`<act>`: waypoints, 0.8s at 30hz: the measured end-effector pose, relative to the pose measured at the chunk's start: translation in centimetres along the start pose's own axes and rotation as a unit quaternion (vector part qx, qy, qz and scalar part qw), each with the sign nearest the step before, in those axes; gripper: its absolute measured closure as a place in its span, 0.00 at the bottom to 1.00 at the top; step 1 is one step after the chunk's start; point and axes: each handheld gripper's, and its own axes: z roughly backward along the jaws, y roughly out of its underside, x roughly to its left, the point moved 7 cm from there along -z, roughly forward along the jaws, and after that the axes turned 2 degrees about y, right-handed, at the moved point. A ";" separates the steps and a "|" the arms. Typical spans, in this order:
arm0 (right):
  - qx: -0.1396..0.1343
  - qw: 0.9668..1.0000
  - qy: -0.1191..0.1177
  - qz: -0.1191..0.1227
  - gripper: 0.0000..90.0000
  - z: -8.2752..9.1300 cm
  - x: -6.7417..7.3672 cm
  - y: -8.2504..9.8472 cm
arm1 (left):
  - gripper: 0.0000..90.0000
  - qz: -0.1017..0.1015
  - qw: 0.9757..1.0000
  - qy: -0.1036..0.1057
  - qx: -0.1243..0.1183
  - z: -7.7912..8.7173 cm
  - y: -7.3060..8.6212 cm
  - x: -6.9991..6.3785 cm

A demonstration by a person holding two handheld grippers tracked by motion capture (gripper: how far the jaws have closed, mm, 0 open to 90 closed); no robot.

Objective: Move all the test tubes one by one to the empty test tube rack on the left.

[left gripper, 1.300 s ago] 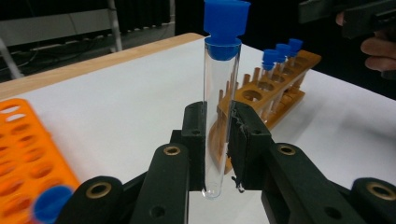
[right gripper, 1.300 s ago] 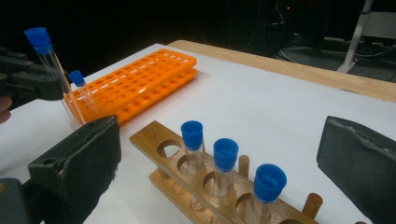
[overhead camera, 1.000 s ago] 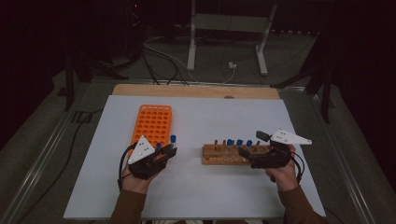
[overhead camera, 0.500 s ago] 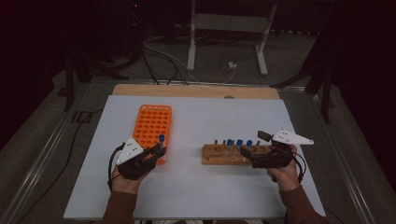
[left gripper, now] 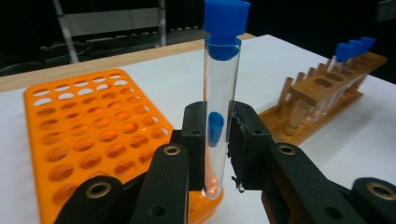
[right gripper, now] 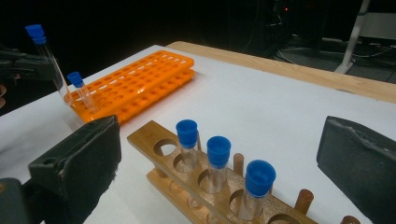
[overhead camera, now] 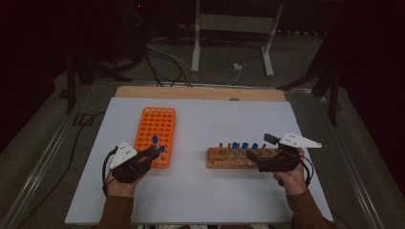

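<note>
Since the earlier frame the left gripper [overhead camera: 154,153] has slid toward the lower left of the high view, jaws clamped on an upright blue-capped test tube [left gripper: 218,98]. The tube's long axis stands vertical, just beside the orange rack [overhead camera: 154,125]. The right gripper [overhead camera: 259,153] hangs wide open, empty, at the wooden rack [overhead camera: 229,157].

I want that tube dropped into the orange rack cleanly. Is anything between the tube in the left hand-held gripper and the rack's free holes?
Nothing visible blocks it. The left hand-held gripper holds the capped tube upright at the orange rack's near edge. One other capped tube already stands near that edge; the remaining holes look open.
</note>
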 end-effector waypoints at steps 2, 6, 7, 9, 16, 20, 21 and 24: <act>0.000 1.000 0.000 0.000 0.00 0.0 0.0 0.0 | 0.87 0.004 1.000 -0.009 -0.001 -0.1 0.2 0.3; 0.000 1.000 -0.001 0.000 0.00 0.0 0.0 0.0 | 0.87 0.006 1.000 -0.023 -0.001 -0.4 0.6 0.7; 0.000 1.000 -0.001 0.001 0.00 0.0 0.1 0.0 | 0.87 0.006 1.000 -0.025 0.001 -0.5 0.6 0.8; 0.000 1.000 -0.001 0.001 0.00 0.0 0.1 0.0 | 0.87 0.005 1.000 -0.029 0.002 -0.8 0.8 0.9; 0.001 1.000 -0.002 -0.001 0.00 -0.1 0.0 0.1 | 0.87 0.010 0.999 -0.037 0.011 -1.5 1.4 1.5; 0.001 1.000 -0.003 -0.001 0.00 -0.1 0.1 0.1 | 0.87 0.012 0.999 -0.040 0.018 -1.8 1.8 1.7; 0.001 1.000 -0.003 -0.001 0.00 -0.1 0.1 0.1 | 0.87 0.015 0.999 -0.039 0.019 -1.8 1.9 1.8; 0.002 1.000 -0.004 0.001 0.00 -0.2 0.1 0.2 | 0.87 0.018 0.999 -0.040 0.028 -2.0 2.3 2.0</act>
